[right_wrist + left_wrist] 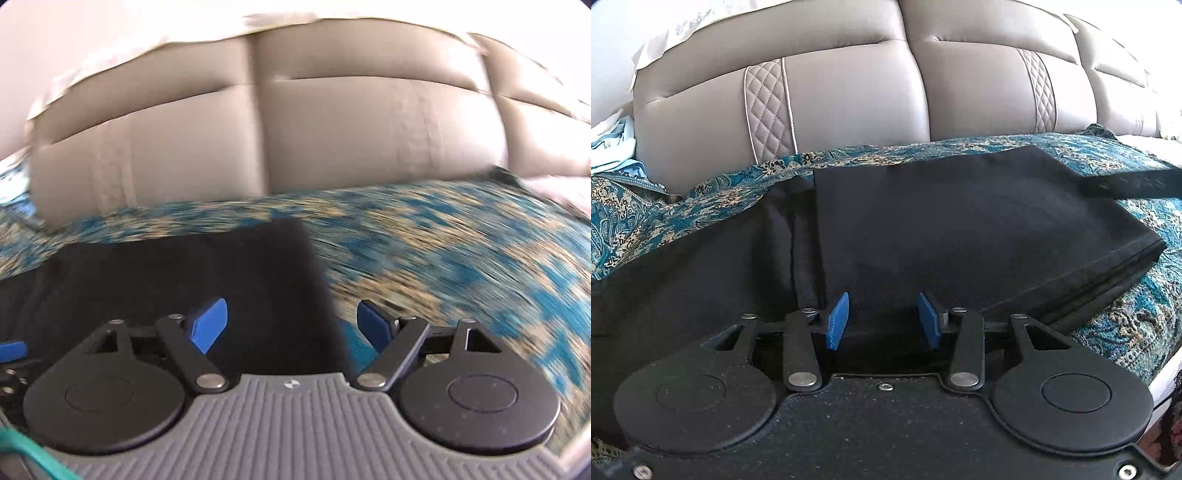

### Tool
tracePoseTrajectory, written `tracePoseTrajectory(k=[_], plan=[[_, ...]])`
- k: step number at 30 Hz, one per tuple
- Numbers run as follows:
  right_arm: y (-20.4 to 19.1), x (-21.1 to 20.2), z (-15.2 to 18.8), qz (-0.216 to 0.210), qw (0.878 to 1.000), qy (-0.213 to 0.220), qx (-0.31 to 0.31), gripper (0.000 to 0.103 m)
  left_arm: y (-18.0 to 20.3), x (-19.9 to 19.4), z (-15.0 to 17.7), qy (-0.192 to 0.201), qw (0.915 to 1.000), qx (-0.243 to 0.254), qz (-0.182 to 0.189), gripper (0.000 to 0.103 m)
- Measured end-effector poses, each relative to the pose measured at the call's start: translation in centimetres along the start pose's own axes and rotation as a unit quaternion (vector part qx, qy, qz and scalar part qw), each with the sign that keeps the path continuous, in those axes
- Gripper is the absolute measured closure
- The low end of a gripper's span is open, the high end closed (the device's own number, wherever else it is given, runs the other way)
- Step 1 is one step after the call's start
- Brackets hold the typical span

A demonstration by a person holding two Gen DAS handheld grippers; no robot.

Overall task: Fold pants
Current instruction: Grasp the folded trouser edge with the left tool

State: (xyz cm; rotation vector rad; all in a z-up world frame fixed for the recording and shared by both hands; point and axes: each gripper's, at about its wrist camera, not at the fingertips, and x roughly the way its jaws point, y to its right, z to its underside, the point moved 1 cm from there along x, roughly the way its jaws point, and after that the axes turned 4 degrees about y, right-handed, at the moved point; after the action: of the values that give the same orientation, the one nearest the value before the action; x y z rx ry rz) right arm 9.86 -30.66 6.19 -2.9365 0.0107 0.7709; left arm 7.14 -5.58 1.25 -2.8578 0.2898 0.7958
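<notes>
The black pants (pixel 960 229) lie on a teal and beige patterned bedspread (pixel 639 206), with one part folded over the rest into a thick stack whose layered edge shows at the right. My left gripper (pixel 882 319) is open, its blue pads just above the near edge of the fold, holding nothing. In the right wrist view the pants (pixel 184 280) fill the lower left, their right edge running between my fingers. My right gripper (pixel 291 325) is wide open and empty above that edge. The view is blurred by motion.
A padded grey-brown headboard (pixel 857 96) stands behind the bed. Light blue cloth (pixel 613 147) lies at the far left. A dark strap-like shape (pixel 1130 186) crosses the upper right of the pants. The other gripper's blue pad (pixel 11 350) shows at the left edge.
</notes>
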Motion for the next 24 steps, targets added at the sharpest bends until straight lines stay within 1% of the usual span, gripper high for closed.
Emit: tracePoseTrajectory(k=[2,4,8,10,13,14,15,19,24], plan=[[-1.1,1.5,-0.7,-0.026,1.000,-0.009,-0.012,0.015,0.0,-0.1,0.2,0.005,1.0000,0.000,0.000,0.061],[-2.0,3.5,-1.4,-0.035,0.999,-0.017,-0.024,0.015,0.0,-0.2,0.5,0.011,0.9999,0.000,0.001,0.061],[-3.0,7.0,-2.5,-0.031,0.998,-0.039,-0.030,0.015,0.0,-0.3,0.8,0.019,0.9998,-0.001,0.002,0.061],[-3.2,8.3,-2.8,-0.022,0.998,-0.049,-0.029,0.013,0.0,-0.3,1.0,0.022,0.9998,-0.001,0.002,0.061],[-3.5,9.9,-2.9,-0.003,0.998,-0.052,-0.046,0.006,0.0,-0.4,1.0,0.023,0.9997,0.001,0.002,0.060],[-3.6,10.1,-2.7,0.001,0.997,-0.054,-0.053,0.002,0.1,-0.4,1.0,0.020,0.9998,0.002,0.001,0.059],[-3.7,10.3,-2.6,0.004,0.997,-0.054,-0.058,0.000,0.1,-0.4,0.9,0.018,0.9998,0.002,0.001,0.059],[-3.7,10.4,-2.2,0.009,0.998,-0.040,-0.055,0.000,0.1,-0.2,0.8,0.016,0.9999,0.002,0.001,0.057],[-3.6,10.4,-2.2,0.007,0.998,-0.035,-0.055,0.000,0.1,-0.1,0.9,0.019,0.9998,0.004,0.004,0.055]])
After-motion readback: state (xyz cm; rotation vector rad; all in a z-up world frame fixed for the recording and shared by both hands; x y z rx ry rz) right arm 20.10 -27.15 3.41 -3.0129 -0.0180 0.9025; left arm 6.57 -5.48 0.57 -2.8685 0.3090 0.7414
